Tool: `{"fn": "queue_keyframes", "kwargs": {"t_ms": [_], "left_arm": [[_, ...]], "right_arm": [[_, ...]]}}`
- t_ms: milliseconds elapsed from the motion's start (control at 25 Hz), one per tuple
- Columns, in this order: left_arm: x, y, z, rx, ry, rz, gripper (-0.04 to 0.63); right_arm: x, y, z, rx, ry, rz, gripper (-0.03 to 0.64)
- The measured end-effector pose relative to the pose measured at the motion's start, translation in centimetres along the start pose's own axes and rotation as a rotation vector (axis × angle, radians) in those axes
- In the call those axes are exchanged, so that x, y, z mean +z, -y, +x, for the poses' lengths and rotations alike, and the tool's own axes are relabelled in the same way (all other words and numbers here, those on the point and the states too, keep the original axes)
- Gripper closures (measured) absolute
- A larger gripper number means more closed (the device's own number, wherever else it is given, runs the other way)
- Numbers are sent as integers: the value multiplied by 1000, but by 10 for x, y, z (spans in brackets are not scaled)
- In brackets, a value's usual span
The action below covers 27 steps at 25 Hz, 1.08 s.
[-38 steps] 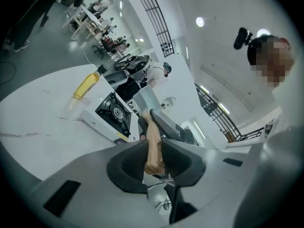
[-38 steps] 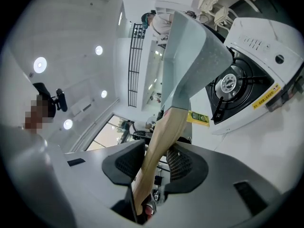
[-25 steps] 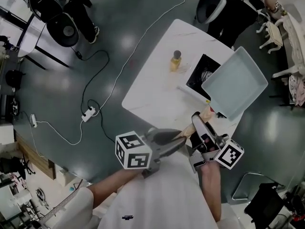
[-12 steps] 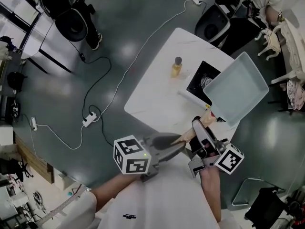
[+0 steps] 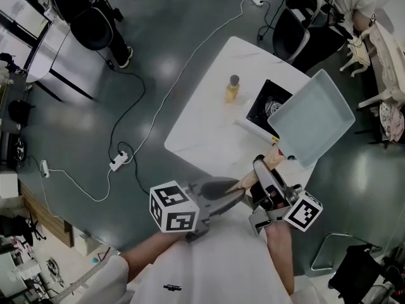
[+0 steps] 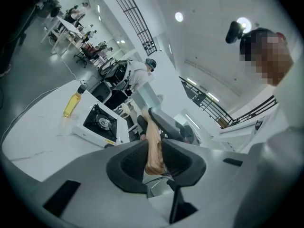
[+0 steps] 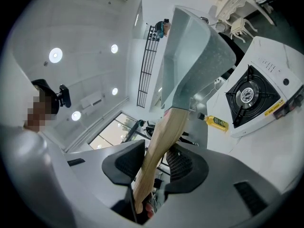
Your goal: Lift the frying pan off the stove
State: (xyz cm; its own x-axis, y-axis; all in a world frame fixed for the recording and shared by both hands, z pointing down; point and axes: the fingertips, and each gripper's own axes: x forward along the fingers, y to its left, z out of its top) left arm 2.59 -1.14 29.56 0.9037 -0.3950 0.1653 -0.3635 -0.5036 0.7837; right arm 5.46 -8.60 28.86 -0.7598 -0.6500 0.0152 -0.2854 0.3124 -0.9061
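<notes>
The frying pan [image 5: 311,120] is square and pale grey-blue with a wooden handle [image 5: 261,168]. It hangs tilted in the air over the right edge of the white table [image 5: 202,132], clear of the black-topped stove [image 5: 269,103]. My left gripper [image 5: 237,187] is shut on the lower end of the handle [image 6: 153,146]. My right gripper [image 5: 262,170] is shut on the handle [image 7: 161,141] a little higher up, just under the pan [image 7: 194,56]. The burner of the stove [image 7: 254,99] stands bare.
A yellow oil bottle [image 5: 233,88] stands on the table left of the stove. A cable and power strip [image 5: 118,162] lie on the dark floor at the left. Black chairs [image 5: 294,33] and a seated person are beyond the table's far end.
The pan stays held in the air by both grippers. The whole scene has shifted slightly in the head view; the grips look the same.
</notes>
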Motion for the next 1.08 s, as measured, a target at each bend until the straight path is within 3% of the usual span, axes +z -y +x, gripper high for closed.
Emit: {"fn": "queue_keyframes", "kwargs": {"t_ms": [1080], "left_arm": [[-14, 12, -2, -13, -12, -2, 511]], "right_arm": [[-9, -3, -17, -28, 6, 4, 482]]}}
